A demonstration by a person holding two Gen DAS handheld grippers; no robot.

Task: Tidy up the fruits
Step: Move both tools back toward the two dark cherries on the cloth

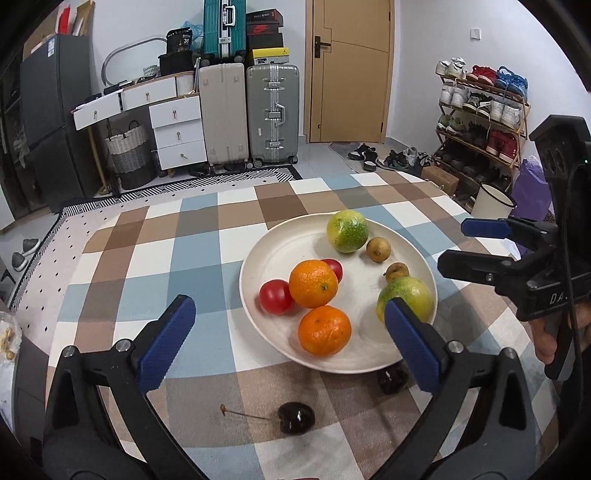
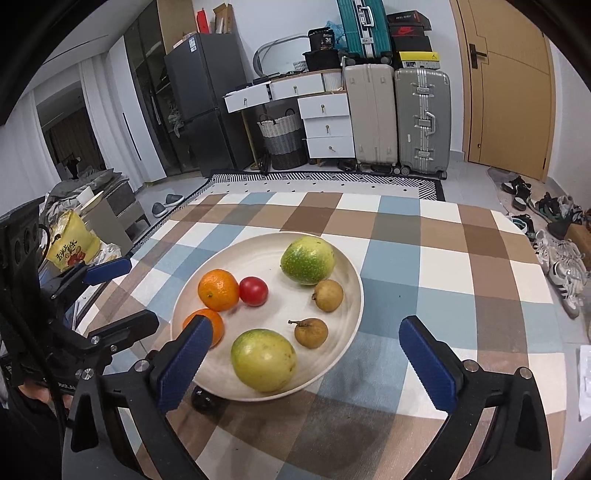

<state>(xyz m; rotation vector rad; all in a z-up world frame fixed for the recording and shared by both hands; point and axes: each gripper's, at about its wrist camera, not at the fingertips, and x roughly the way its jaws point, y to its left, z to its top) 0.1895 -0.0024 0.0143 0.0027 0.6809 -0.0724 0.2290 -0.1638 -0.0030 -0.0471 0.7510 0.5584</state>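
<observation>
Both the left gripper (image 1: 290,338) and the right gripper (image 2: 308,354) stood wide, holding nothing, above the fruit-filled cream plate (image 1: 258,258); a dark cherry (image 1: 295,417) lay on the checked tablecloth (image 1: 184,240). A Nike shoebox (image 1: 264,29) topped the suitcases.

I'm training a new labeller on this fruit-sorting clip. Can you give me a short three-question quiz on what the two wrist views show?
1. True or false: both dark cherries already lie on the plate.
2. How many oranges are on the plate?
3. Multiple choice: the jaws of the left gripper are A) shut on an orange, B) open and empty, C) shut on a cherry.

Key:
1. False. One cherry lies on the tablecloth, another cherry sits beside the plate's near rim.
2. Two: the near orange and the far orange.
3. B.
</observation>
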